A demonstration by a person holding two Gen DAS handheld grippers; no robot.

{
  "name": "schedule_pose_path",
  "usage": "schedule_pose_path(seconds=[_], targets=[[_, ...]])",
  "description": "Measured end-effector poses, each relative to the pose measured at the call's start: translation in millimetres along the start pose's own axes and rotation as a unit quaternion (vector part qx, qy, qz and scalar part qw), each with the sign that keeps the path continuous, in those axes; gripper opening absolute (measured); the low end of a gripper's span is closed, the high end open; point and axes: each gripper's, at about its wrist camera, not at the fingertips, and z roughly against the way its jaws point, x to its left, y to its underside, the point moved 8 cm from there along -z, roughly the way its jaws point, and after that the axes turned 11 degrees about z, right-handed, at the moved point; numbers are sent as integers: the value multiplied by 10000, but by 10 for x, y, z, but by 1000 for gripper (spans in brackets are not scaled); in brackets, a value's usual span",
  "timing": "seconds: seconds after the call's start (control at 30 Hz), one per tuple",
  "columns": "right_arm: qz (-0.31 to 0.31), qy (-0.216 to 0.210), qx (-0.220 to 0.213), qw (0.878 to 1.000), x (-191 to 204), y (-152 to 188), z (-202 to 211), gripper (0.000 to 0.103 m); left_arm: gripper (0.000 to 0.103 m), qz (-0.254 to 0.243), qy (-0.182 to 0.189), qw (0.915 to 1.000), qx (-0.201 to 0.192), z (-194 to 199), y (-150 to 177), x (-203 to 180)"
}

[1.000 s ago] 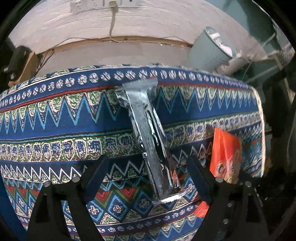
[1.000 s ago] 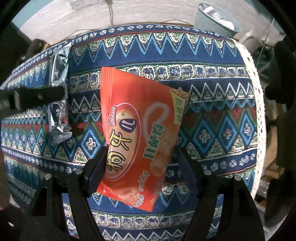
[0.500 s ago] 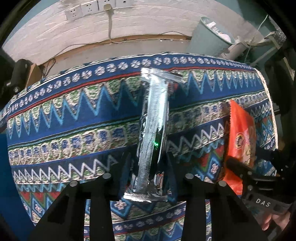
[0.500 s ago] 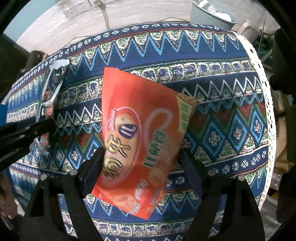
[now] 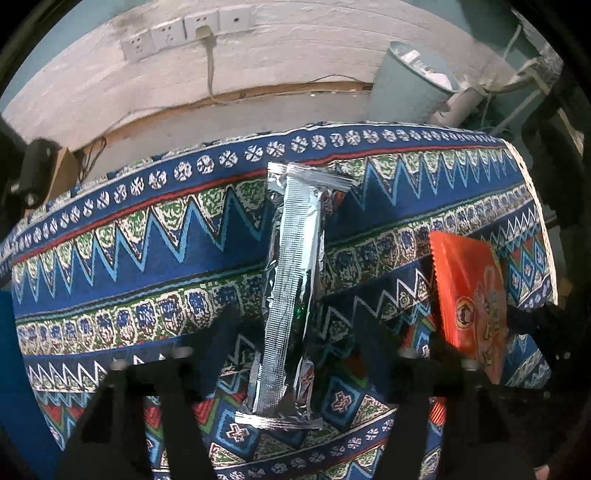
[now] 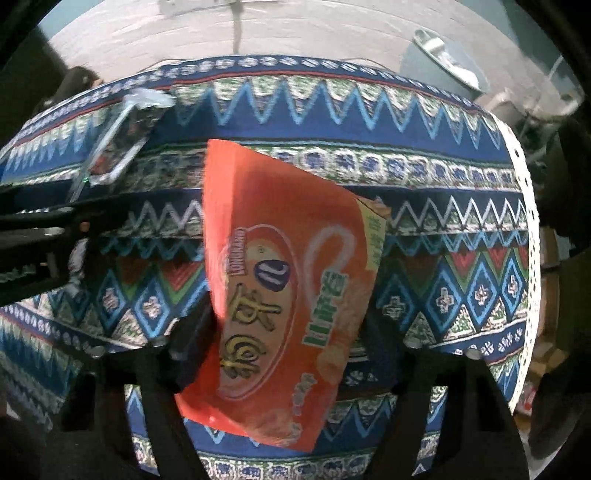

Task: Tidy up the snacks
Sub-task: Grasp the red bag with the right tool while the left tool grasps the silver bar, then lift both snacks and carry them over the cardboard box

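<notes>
A long silver foil packet (image 5: 291,277) lies lengthwise on the patterned tablecloth (image 5: 147,240). My left gripper (image 5: 295,325) points down over its near half. Its jaws are opening, and a small gap shows on each side of the packet. An orange snack bag (image 6: 288,258) sits between the fingers of my right gripper (image 6: 288,317). Those jaws are closing, and the pads meet the bag's two side edges. The left wrist view shows the orange bag (image 5: 469,288) tilted at the right. From the right wrist camera, the silver packet (image 6: 114,147) is far left.
The table's lace-trimmed right edge (image 6: 524,221) is close to the orange bag. Behind the table are a pale green bin (image 5: 406,85), wall sockets (image 5: 184,29) with a cable, and a cardboard box (image 5: 62,166) at the far left.
The left jaws closed in on the silver packet, then parted somewhat; the packet went from slanted to straight. The right gripper shifted and came lower over the orange bag, its fingers now at the bag's edges.
</notes>
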Motion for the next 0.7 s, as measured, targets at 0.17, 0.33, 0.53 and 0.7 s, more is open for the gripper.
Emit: schedule_pose_path(seconds=[0.17, 0.33, 0.53, 0.7], targets=[[197, -90, -22, 9998, 229, 15, 43, 51, 29, -175, -146, 9997, 21, 23, 75, 4], [266, -230, -54, 9994, 324, 74, 200, 48, 29, -301, -282, 9991, -84, 90, 178, 43], [350, -202, -150, 9991, 323, 62, 320, 48, 29, -260, -253, 9991, -199, 332, 237, 177], [440, -146, -302, 9985, 264, 53, 460, 48, 29, -204, -295, 9989, -310, 574, 289, 317]])
